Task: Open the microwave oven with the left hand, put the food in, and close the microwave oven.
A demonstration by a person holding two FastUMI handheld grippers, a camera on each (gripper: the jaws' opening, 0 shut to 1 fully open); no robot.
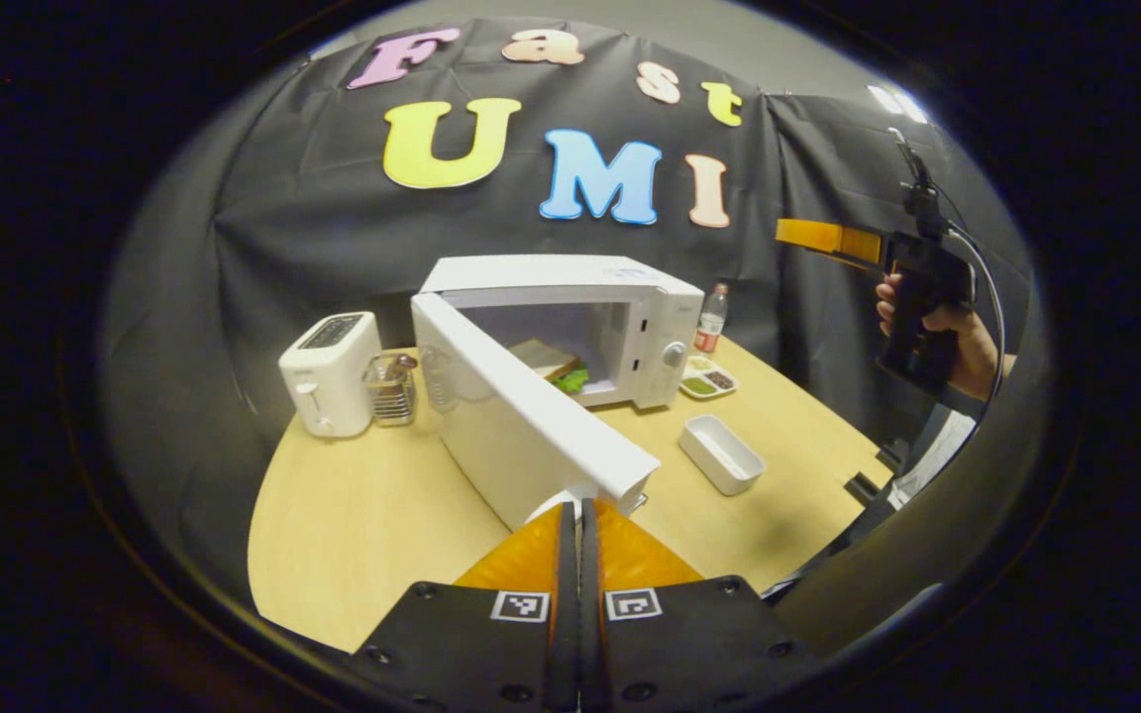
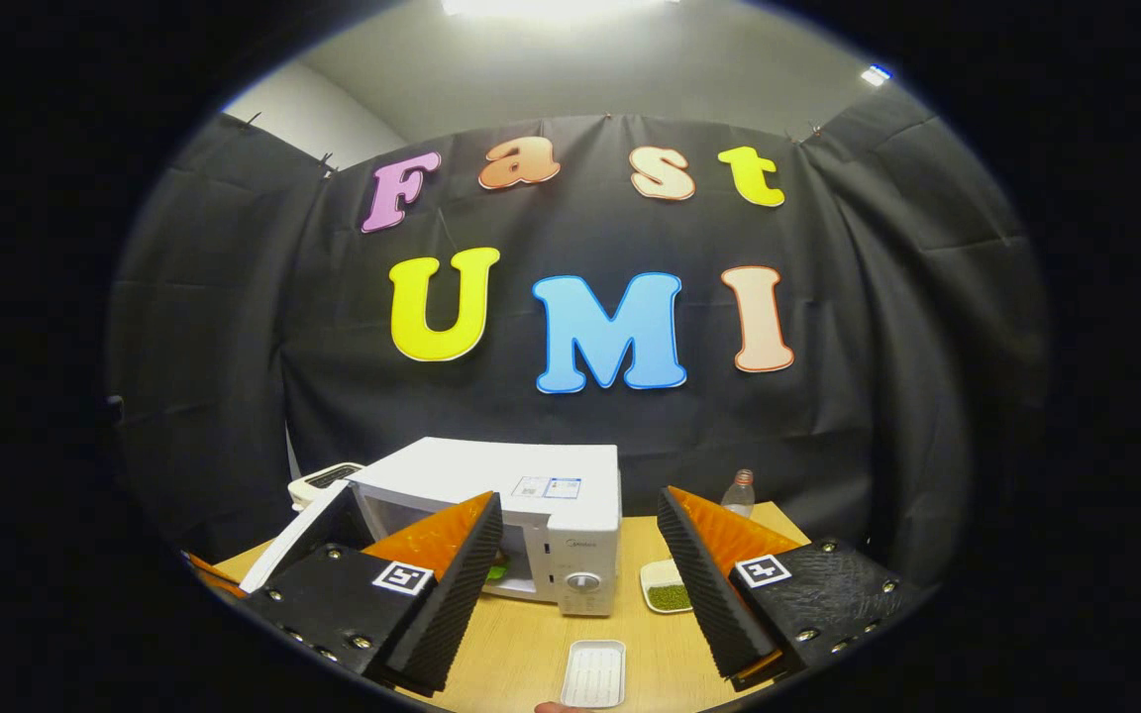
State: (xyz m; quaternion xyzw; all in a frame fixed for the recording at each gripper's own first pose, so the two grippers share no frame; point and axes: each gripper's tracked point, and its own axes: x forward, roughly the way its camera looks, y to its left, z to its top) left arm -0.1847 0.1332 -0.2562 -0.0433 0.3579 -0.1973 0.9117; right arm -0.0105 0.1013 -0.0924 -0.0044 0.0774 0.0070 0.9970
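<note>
Left gripper (image 1: 580, 510): I see its fingers pressed together with no gap, tips right at the free edge of the microwave door (image 1: 521, 416). Whether they pinch a handle or only push the edge, I cannot tell.
Right gripper (image 2: 580, 555): fingers spread wide, nothing between them. In the left gripper view it hangs high and off to the right, well apart from the oven, in a hand (image 1: 937, 332).
Food: a sandwich (image 1: 551, 364) with green leaf sits inside the microwave oven (image 1: 570, 327), beyond the door from my left fingers.
Stage: I judge the food is in and only the closing remains.
Risk, door: my tips could slip off the door edge as it swings, leaving it ajar.
Risk, oven: a hard shove may slide the whole oven back across the table (image 1: 363, 515) toward the toaster (image 1: 330, 371) and glass jar (image 1: 392, 388).
Risk, tray: the white tray (image 1: 721, 454) lies just right of the door's edge; a wide arc might clip it.
Writing: a label on the oven top (image 2: 548, 487) and a small mark above the dial (image 2: 582, 580) are too small for me to read. The bottle (image 1: 710, 319) label is likewise illegible.
</note>
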